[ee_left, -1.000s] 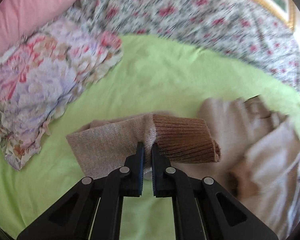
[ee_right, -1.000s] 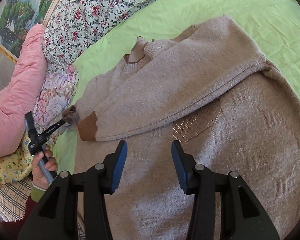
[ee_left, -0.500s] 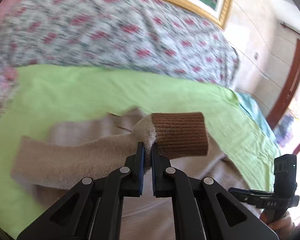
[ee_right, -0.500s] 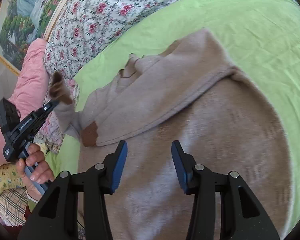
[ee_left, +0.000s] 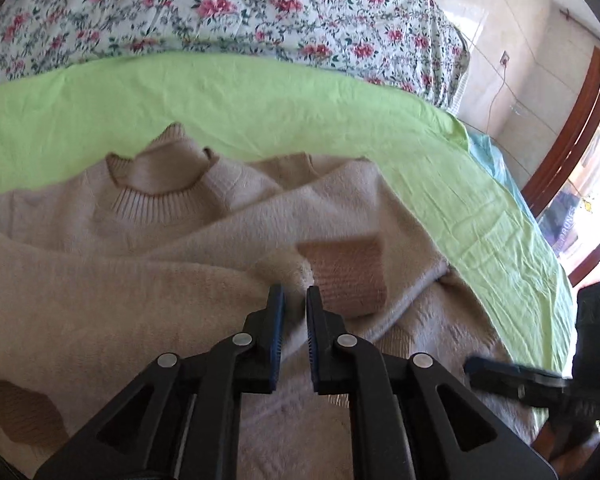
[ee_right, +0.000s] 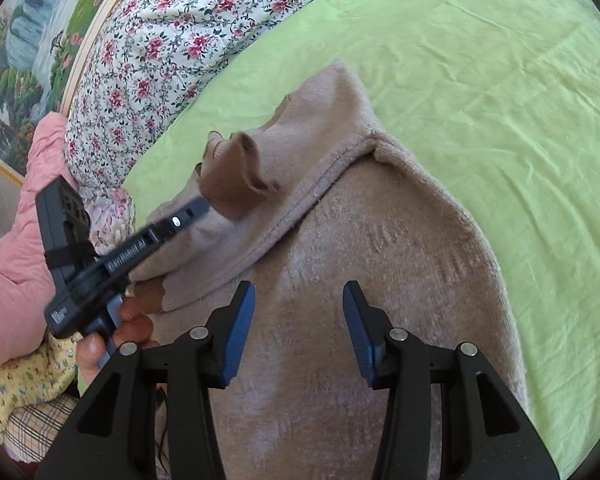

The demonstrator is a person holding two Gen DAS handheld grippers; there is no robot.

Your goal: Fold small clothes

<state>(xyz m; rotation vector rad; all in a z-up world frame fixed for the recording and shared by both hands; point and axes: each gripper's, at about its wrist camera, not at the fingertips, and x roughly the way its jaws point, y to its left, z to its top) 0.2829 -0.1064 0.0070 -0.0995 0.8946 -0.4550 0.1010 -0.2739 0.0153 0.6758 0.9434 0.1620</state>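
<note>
A beige knit sweater lies on the green bed sheet, neck away from me. My left gripper is shut on the sleeve just behind its brown ribbed cuff and holds it over the sweater's chest. In the right wrist view the same left gripper holds the brown cuff above the sweater. My right gripper is open and empty, low over the sweater's body. The other sleeve lies folded across, its brown cuff near the hand.
A floral quilt is bunched along the far side of the bed. A pink duvet and a floral pillow lie at the left. The green sheet stretches to the right. A wooden door frame stands beyond the bed.
My left gripper has carried the sleeve and its brown cuff from the bed's left side across onto the sweater's chest. The right gripper has stayed open over the sweater body.
</note>
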